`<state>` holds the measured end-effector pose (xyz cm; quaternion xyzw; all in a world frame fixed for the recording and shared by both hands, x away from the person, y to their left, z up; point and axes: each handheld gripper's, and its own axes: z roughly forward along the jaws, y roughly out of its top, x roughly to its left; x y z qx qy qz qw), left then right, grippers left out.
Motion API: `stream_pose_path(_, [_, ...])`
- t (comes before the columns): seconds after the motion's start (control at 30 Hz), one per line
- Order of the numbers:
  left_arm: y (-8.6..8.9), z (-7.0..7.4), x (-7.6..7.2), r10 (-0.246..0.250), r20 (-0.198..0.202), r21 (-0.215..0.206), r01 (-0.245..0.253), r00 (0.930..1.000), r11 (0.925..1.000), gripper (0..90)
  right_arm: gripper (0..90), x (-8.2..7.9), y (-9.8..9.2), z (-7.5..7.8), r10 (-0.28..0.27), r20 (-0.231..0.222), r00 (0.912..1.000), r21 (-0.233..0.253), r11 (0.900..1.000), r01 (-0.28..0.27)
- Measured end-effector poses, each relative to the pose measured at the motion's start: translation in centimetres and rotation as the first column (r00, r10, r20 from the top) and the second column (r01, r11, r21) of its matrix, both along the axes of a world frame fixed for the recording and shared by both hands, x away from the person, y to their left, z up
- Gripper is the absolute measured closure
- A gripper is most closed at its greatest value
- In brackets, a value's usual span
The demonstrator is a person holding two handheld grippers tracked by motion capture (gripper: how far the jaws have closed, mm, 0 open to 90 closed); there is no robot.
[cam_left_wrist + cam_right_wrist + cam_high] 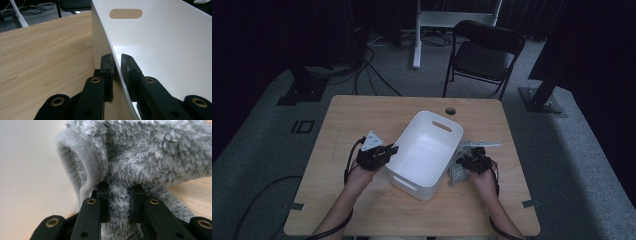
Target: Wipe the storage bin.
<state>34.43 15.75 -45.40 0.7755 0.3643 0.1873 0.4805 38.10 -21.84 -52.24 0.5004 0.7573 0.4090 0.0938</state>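
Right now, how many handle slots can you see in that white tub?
2. One slot is in the far end wall of the white tub; the other slot is in the near end wall. No other slots are visible.

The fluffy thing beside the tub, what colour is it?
Grey fluffy thing, clearest in the right gripper view.

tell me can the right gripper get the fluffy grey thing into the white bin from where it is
Probably yes. The right gripper is shut on the grey fuzzy cloth right beside the white bin, whose top is open, while the left gripper pinches its wall.
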Motion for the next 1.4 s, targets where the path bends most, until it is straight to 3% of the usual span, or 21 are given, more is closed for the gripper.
stream_pose_path(0.17, [0.1, 0.1, 0.0, 0.002, -0.016, -0.003, -0.002, 0.9999, 1.0, 78.9, 75.6, -0.4, -0.3, 0.5, 0.011, 0.01, 0.9999, -0.001, 1.0, -0.011])
stream_pose_path(0.27, [0.2, 0.3, -0.2, -0.015, -0.025, -0.013, 0.015, 0.9996, 0.9998, 73.6, 75.5, -1.0, -0.7, 1.3, 0.016, 0.032, 0.9994, 0.009, 1.0, -0.016])
stream_pose_path(0.37, [0.1, 0.8, -0.7, -0.033, -0.035, -0.012, 0.033, 0.9988, 0.9994, 64.4, 75.5, -1.5, -1.2, 2.3, 0.019, 0.057, 0.9982, 0.004, 1.0, -0.019])
stream_pose_path(0.6, [0.0, 0.9, -2.3, -0.075, -0.064, -0.025, 0.074, 0.9951, 0.997, 59.7, 75.4, -3.0, -3.1, 4.0, 0.004, 0.1, 0.995, 0.01, 1.0, -0.005])
stream_pose_path(0.73, [-0.1, 1.1, -3.3, -0.081, -0.079, -0.023, 0.079, 0.9936, 0.9966, 55.1, 75.3, -3.4, -3.9, 4.1, -0.011, 0.104, 0.9946, 0.013, 1.0, 0.009])
stream_pose_path(0.8, [0.0, 1.1, -3.7, -0.098, -0.095, -0.046, 0.094, 0.9906, 0.9946, 53.1, 75.3, -3.5, -4.1, 4.0, -0.016, 0.098, 0.995, 0.016, 1.0, 0.014])
stream_pose_path(0.9, [-0.1, 1.1, -4.5, -0.124, -0.095, -0.038, 0.12, 0.9877, 0.992, 53.1, 75.3, -3.6, -4.3, 3.8, -0.021, 0.094, 0.9953, 0.022, 1.0, 0.019])
stream_pose_path(1.07, [-0.3, 1.1, -5.5, -0.174, -0.112, -0.05, 0.169, 0.9785, 0.9844, 50.3, 75.3, -3.7, -4.2, 3.6, -0.017, 0.091, 0.9957, 0.024, 1.0, 0.015])
stream_pose_path(1.23, [0.2, 1.5, -5.7, -0.165, -0.074, -0.044, 0.162, 0.9835, 0.9858, 48.8, 75.3, -3.8, -4.3, 3.7, -0.017, 0.092, 0.9956, 0.023, 1.0, 0.014])
stream_pose_path(1.4, [1.4, 2.1, -4.8, -0.133, -0.053, -0.07, 0.129, 0.9897, 0.9891, 47.3, 75.3, -4.1, -4.5, 3.7, -0.016, 0.09, 0.9958, 0.022, 1.0, 0.014])
